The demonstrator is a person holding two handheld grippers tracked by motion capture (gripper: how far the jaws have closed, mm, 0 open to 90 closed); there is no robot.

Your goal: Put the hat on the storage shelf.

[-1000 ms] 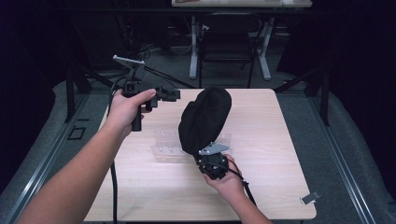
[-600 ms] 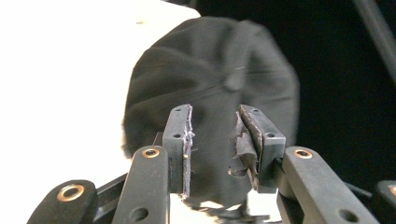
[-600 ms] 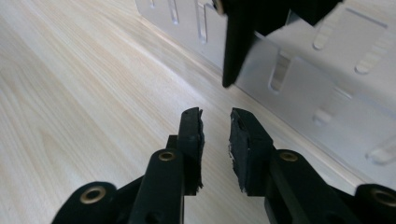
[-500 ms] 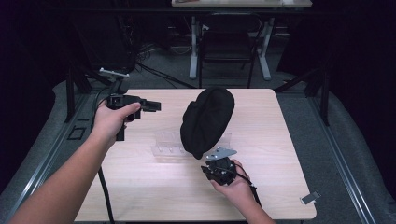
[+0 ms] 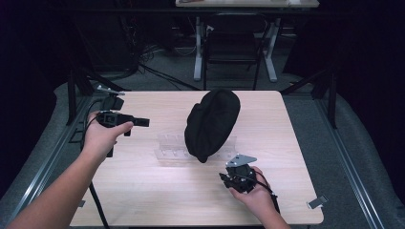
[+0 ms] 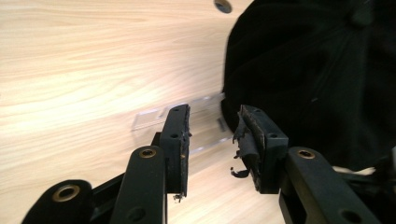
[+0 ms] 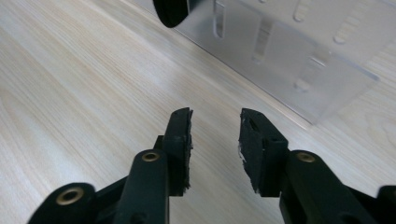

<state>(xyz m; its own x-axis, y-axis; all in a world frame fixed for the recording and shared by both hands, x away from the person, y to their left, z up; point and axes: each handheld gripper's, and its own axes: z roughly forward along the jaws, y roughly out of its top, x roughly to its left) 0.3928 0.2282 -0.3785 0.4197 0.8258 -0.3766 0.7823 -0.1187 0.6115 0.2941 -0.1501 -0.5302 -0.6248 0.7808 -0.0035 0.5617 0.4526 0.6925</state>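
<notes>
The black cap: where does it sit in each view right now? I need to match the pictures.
High view: black cap at table centre, propped on the clear stand.
Left gripper view: cap fills the upper right, beyond the open left claw.
Right gripper view: a dark edge at the top, probably the cap, above the open right claw.
Shared landmark: the clear stand.

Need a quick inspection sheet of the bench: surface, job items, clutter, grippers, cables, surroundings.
Surface: wooden table, pale, bare in front.
Job's things: black cap resting on clear acrylic stand.
Clutter: small metal clip at near right corner.
Grippers: left gripper open, empty, aimed at cap; right gripper jaws just opening, empty, near the stand.
Cables: black cable trailing from left gripper.
Surroundings: chair, dark floor, cords.
</notes>
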